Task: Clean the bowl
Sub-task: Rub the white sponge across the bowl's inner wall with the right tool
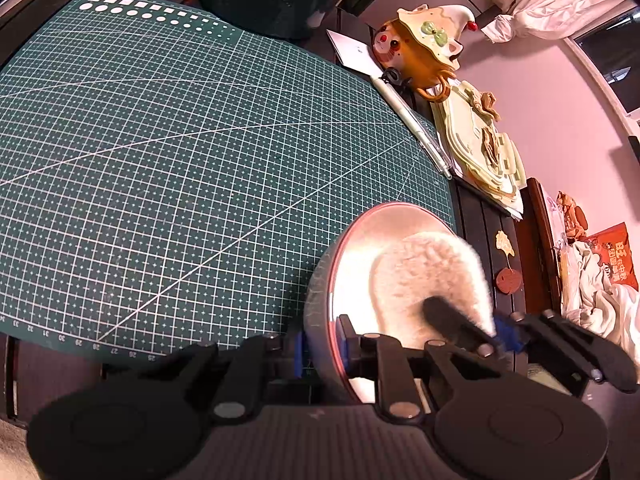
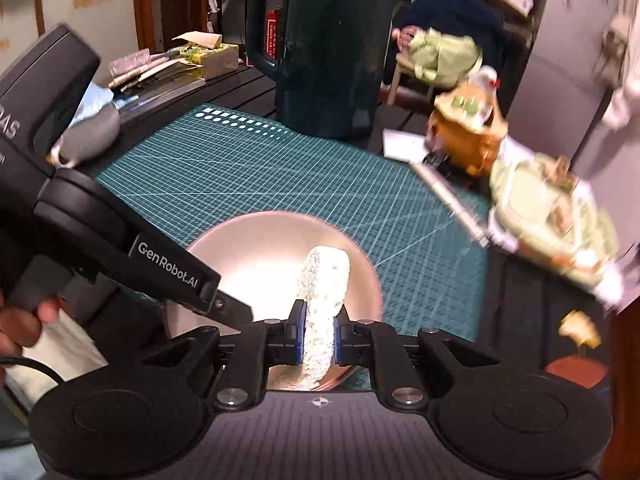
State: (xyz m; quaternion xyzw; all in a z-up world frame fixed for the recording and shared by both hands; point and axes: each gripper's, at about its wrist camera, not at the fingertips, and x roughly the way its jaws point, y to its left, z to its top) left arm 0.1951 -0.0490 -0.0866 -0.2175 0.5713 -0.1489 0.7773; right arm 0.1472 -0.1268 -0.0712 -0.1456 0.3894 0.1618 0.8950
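**Bowl gripped at the rim, sponge held inside it**

A metal bowl [image 2: 256, 256] sits on a green cutting mat [image 1: 160, 160] near its corner. The left gripper [image 1: 324, 346] pinches the bowl's near rim. The right gripper [image 2: 318, 338] is clamped on a white sponge [image 2: 324, 280] standing on edge inside the bowl. Behind stands a dark kettle [image 2: 328, 48]. Just beside the mat lie a pen [image 1: 416, 124], a green tray [image 1: 480, 148] and an orange figurine [image 1: 420, 48].
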